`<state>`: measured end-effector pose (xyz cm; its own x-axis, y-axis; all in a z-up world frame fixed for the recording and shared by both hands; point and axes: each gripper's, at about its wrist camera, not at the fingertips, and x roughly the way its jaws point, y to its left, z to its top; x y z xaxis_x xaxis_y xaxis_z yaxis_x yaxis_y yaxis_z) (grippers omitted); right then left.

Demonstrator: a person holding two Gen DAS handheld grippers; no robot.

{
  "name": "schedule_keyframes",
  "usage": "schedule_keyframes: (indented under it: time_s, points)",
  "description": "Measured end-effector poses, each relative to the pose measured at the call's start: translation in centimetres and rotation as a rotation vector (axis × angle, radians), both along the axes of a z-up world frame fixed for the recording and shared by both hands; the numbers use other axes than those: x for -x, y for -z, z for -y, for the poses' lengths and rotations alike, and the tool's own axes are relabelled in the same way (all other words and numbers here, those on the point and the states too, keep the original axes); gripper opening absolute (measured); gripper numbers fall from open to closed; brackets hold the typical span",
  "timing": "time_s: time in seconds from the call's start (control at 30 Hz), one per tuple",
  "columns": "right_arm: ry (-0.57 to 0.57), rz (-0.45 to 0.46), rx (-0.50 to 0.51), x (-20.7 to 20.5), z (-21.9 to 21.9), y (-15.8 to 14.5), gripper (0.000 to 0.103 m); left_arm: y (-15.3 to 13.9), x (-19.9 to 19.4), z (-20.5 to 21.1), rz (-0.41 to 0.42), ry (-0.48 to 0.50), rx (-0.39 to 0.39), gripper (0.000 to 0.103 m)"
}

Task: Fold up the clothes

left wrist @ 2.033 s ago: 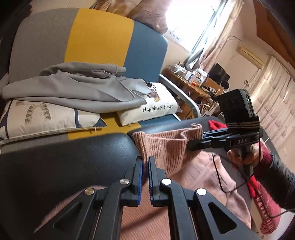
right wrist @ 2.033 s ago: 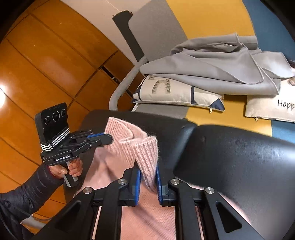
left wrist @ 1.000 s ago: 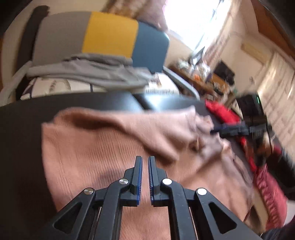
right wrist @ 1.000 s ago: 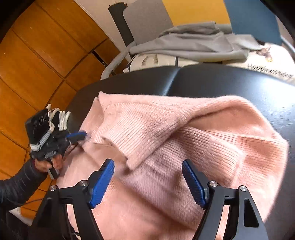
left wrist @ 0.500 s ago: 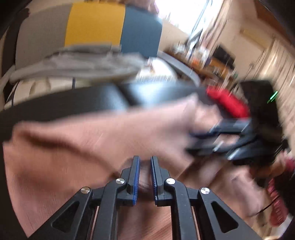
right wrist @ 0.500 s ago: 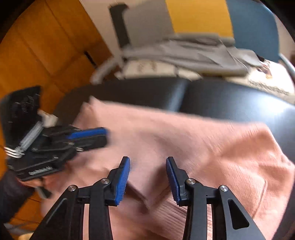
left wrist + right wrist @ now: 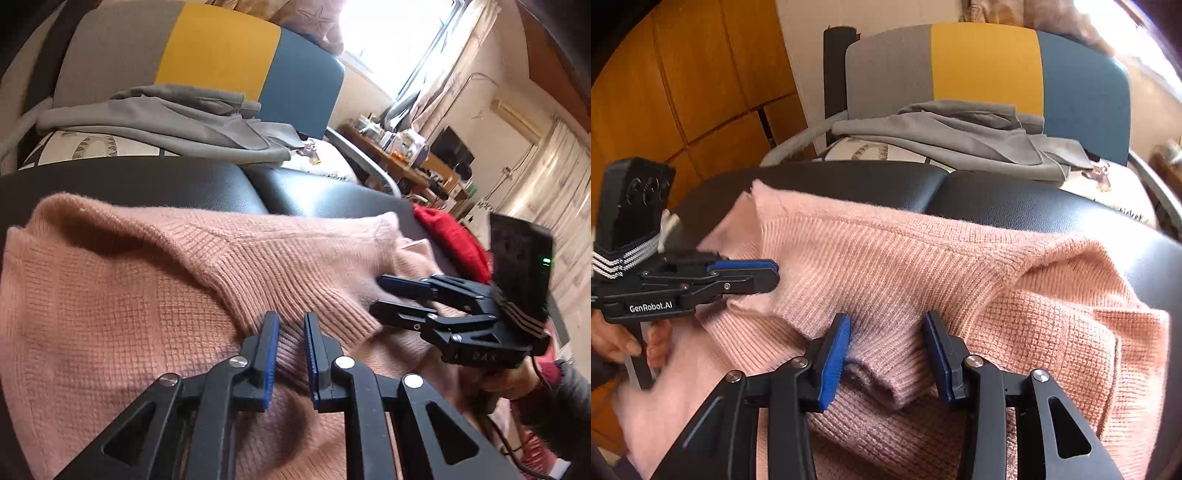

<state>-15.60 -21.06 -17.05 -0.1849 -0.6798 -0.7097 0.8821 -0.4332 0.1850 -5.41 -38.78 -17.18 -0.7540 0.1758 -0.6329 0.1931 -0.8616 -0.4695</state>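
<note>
1. A bright living room: a grey, yellow and blue sofa (image 7: 986,62) stands far off, and a black padded bench (image 7: 140,184) lies near.
2. One pink sweater (image 7: 923,266) is spread over the bench. Its ribbed sleeve is folded across the body towards the near side.
3. One grey garment (image 7: 960,133) is heaped on the sofa over two cushions. One red garment (image 7: 454,240) sits at the far right of the bench.
4. Two grippers work the sweater. The right gripper (image 7: 886,354) straddles the rolled cuff, its jaws opening and its pads seemingly clear of the knit, though the left pad looks very close.
5. The left gripper (image 7: 288,343) has its jaws narrow and opening. Ribbed knit runs between them, and I judge the pads are not pressing it.
6. Risk: with both grips loosening, the sleeve could slide off the fold or spring back unrolled. A pad snagging the loose knit on withdrawal could drag the fold crooked.
</note>
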Motion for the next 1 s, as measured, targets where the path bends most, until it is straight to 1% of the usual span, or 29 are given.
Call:
schedule_keyframes:
  time_s: [0.03, 0.1, 0.13, 0.17, 0.2, 0.23, 0.3, 0.33, 0.37, 0.4, 0.43, 0.5, 0.6, 0.67, 0.77, 0.83, 0.87, 0.93, 0.97, 1.0]
  points:
    - [0.002, 0.045, 0.026, 0.4, -0.2, -0.1, 0.047, -0.4, -0.4, 0.5, -0.016, -0.015, -0.024, 0.018]
    - [0.036, 0.191, 0.089, 1.9, -1.0, -0.5, 0.048, -1.3, -1.3, 1.6, -0.056, -0.055, -0.062, 0.019]
    - [0.053, 0.262, 0.121, 2.7, -1.3, -0.7, 0.051, -1.9, -1.5, 2.1, -0.071, -0.075, -0.069, 0.019]
    - [0.073, 0.314, 0.158, 3.4, -1.9, -1.2, 0.055, -2.7, -1.6, 2.5, -0.084, -0.095, -0.065, 0.019]
    - [0.105, 0.33, 0.204, 3.9, -2.8, -1.9, 0.063, -3.4, -1.6, 3.0, -0.096, -0.115, -0.062, 0.019]
    - [0.136, 0.347, 0.25, 4.5, -3.6, -2.5, 0.068, -4.1, -1.2, 3.0, -0.108, -0.116, -0.052, 0.02]
    - [0.217, 0.364, 0.323, 5.8, -5.5, -3.8, 0.068, -5.6, 0.5, 2.5, -0.131, -0.089, -0.022, 0.02]
    - [0.265, 0.355, 0.339, 6.5, -6.4, -4.3, 0.068, -6.1, 1.7, 2.1, -0.133, -0.072, -0.012, 0.02]
    - [0.318, 0.312, 0.314, 7.1, -7.0, -4.9, 0.068, -6.4, 3.1, 1.6, -0.129, -0.052, -0.004, 0.02]
    - [0.352, 0.262, 0.277, 7.6, -7.5, -5.3, 0.064, -6.7, 4.5, 1.0, -0.124, -0.032, 0.003, 0.02]
    - [0.372, 0.213, 0.228, 8.1, -7.8, -5.4, 0.053, -6.8, 6.1, 0.3, -0.116, -0.012, 0.005, 0.02]
    - [0.382, 0.137, 0.115, 9.4, -7.5, -5.2, 0.039, -6.6, 9.5, -1.2, -0.097, 0.03, 0.003, 0.02]
    - [0.338, 0.075, -0.021, 10.7, -5.9, -3.7, 0.03, -5.7, 14.4, -3.3, -0.062, 0.079, -0.004, 0.02]
    - [0.306, 0.045, -0.094, 11.5, -4.8, -2.7, 0.03, -4.5, 17.4, -4.8, -0.016, 0.117, -0.006, 0.02]
    - [0.301, 0.042, -0.115, 12.0, -4.2, -1.6, 0.03, -2.2, 20.9, -7.0, 0.086, 0.189, 0.01, 0.02]
    - [0.32, 0.045, -0.127, 12.5, -4.0, -1.0, 0.03, 0.0, 22.0, -8.7, 0.173, 0.241, 0.02, 0.02]
    - [0.345, 0.037, -0.134, 12.9, -3.9, -0.6, 0.03, 0.8, 22.0, -9.5, 0.186, 0.263, 0.043, 0.02]
    - [0.375, 0.037, -0.118, 13.9, -3.9, 0.1, 0.031, 1.2, 21.5, -10.8, 0.162, 0.265, 0.124, 0.019]
    - [0.383, 0.031, -0.106, 14.0, -3.8, 0.3, 0.031, 1.2, 21.2, -11.2, 0.156, 0.258, 0.152, 0.019]
    - [0.385, 0.02, -0.103, 13.8, -3.8, 0.4, 0.031, 1.3, 21.0, -11.5, 0.149, 0.249, 0.163, 0.019]
